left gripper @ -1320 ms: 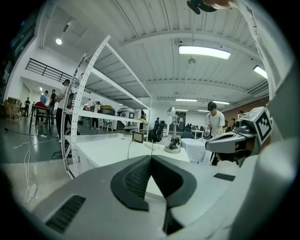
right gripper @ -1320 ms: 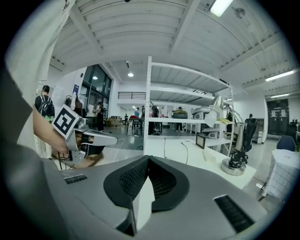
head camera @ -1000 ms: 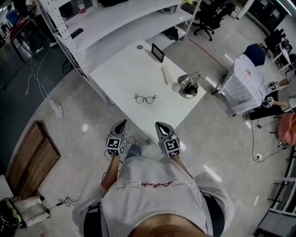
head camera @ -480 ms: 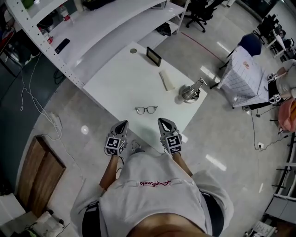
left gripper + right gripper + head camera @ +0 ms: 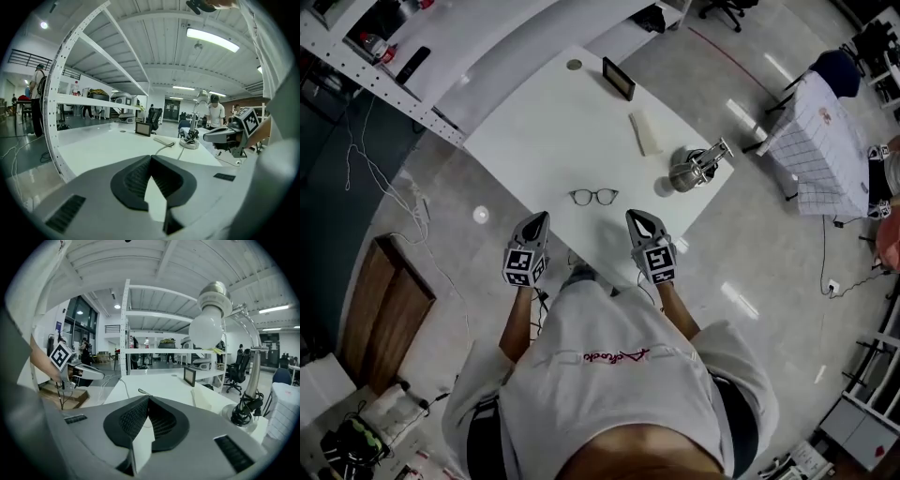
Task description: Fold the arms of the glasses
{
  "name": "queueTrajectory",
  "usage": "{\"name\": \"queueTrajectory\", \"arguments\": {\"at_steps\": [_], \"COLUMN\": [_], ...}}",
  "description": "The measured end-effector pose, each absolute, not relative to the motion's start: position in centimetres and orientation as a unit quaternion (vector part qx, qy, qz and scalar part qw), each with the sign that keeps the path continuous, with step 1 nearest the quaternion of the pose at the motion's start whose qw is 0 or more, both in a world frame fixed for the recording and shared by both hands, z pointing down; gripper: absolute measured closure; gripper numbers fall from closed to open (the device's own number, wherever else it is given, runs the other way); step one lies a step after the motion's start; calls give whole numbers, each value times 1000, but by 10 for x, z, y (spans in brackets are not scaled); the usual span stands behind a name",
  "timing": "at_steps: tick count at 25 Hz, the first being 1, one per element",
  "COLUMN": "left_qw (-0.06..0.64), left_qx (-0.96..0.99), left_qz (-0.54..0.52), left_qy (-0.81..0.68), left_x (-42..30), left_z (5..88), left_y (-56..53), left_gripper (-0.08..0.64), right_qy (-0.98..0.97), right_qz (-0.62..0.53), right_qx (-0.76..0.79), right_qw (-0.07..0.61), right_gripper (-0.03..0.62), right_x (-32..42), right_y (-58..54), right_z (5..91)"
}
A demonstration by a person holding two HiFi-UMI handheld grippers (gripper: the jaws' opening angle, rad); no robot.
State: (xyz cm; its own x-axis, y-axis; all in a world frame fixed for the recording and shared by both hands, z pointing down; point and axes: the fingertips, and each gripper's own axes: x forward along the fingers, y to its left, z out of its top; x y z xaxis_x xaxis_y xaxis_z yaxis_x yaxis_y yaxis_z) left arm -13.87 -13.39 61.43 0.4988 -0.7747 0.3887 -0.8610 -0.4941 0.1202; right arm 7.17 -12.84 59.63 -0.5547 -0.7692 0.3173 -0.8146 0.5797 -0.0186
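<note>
Just short of the sideways glasses (image 5: 593, 196), my left tongs (image 5: 540, 217) and right tongs (image 5: 635, 216) sit equally near, both closed, empty.

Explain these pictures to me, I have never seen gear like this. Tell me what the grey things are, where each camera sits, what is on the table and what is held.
No robot here: a person holds a two-jaw gripper in each hand. The top-down picture comes from a camera on the person's head. It shows the left gripper and the right gripper at the near edge of a white table. The other two pictures come from cameras riding on each gripper, looking along its jaws. On the table are a pair of glasses, a desk lamp, a pale block and a small dark screen. Both pairs of jaws are shut with nothing between them; the glasses are untouched.
</note>
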Motion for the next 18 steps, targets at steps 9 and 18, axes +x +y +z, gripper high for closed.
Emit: {"name": "queueTrajectory", "arguments": {"at_steps": [9,18], "left_qw": [172,183], "left_qx": [838,847], "left_qz": [162,178], "left_qy": [-492,-467], "left_x": [-132,-131], "left_z": [633,654], "left_y": [-131,-141], "left_gripper": [531,531], "right_qy": [-892,-877], "right_qz": [105,154], "right_qx": [419,428], "right_qw": [138,156], "right_gripper": [595,595], "right_x": [77,79], "right_y": [-145,-138], "right_z": [608,641]}}
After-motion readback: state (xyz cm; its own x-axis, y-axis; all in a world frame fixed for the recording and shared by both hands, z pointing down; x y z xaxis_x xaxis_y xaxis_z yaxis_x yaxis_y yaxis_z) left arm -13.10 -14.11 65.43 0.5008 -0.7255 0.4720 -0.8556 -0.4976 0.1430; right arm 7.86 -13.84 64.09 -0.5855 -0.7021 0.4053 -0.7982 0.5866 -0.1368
